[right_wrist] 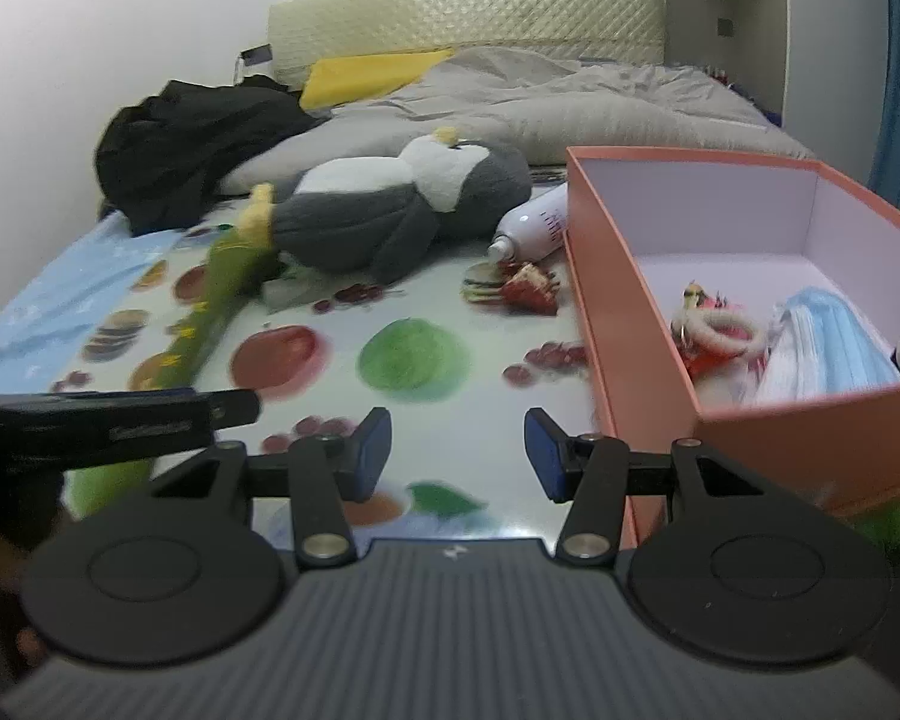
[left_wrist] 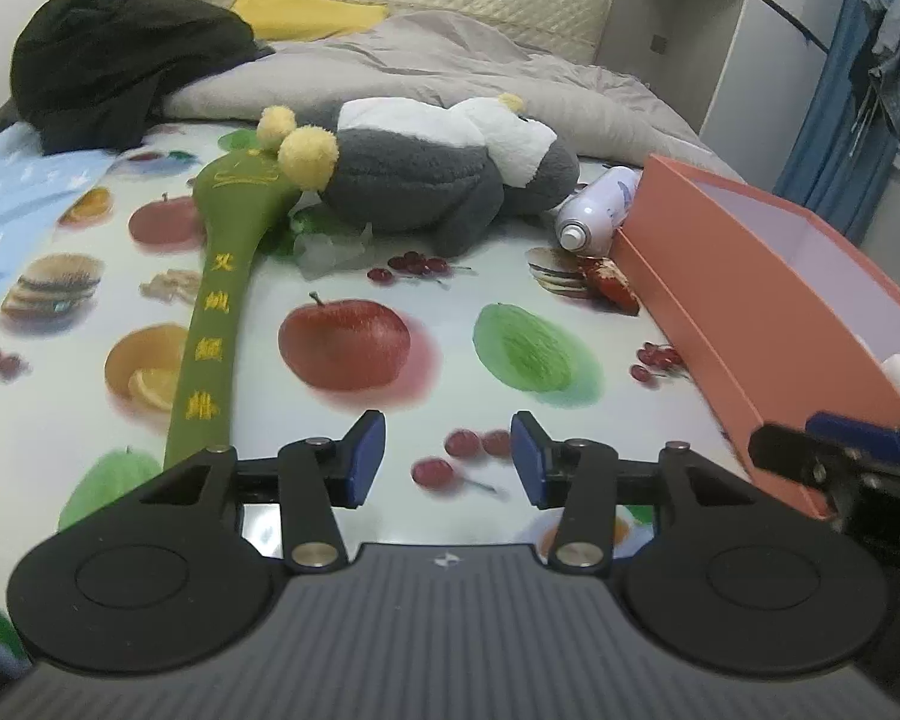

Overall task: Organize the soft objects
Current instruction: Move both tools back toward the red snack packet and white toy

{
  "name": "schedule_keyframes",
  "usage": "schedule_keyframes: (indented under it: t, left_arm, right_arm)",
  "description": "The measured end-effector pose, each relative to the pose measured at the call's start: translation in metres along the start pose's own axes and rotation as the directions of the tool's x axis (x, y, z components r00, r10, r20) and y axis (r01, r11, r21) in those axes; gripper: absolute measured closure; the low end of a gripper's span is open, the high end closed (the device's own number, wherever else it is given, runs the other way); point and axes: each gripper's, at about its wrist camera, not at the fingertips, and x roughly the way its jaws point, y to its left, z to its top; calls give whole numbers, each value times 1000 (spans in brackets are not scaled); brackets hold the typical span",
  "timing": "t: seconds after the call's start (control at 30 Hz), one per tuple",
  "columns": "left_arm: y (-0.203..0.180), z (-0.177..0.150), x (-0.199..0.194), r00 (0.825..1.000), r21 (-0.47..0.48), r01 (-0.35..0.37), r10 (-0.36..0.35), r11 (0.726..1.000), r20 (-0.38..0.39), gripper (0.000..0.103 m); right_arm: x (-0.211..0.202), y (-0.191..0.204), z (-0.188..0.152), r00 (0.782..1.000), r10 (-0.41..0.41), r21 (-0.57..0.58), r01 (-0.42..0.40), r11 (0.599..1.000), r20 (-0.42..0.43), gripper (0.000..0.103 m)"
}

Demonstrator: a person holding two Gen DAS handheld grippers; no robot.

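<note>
Both hand-held grippers, left (left_wrist: 447, 459) and right (right_wrist: 457, 455), hover apart and empty; best grab the penguin plush (left_wrist: 444, 171) at twelve o'clock by its body.

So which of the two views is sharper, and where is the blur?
Left wrist view: sharper, green plush stick lettering legible, fisheye bends the pink box. Right wrist view: motion-smeared, stick and plush penguin soft.
</note>
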Motion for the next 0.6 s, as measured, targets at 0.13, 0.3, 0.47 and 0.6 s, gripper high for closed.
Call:
schedule_keyframes:
  t: [0.13,0.3,0.47,0.6]
  left_arm:
    - [6,13,20,999,44,-34,34,998,-9,51]
    - [10,31,38,998,122,-68,67,990,5,50]
    - [18,47,62,991,197,-131,130,972,20,49]
    - [25,57,88,985,252,-170,170,953,21,46]
  right_arm:
    - [29,3,14,1000,-12,-33,12,999,18,51]
    - [65,10,35,998,-36,-76,40,996,57,51]
    - [105,17,50,996,-61,-104,67,992,61,51]
    - [135,19,54,993,-103,-136,111,985,60,52]
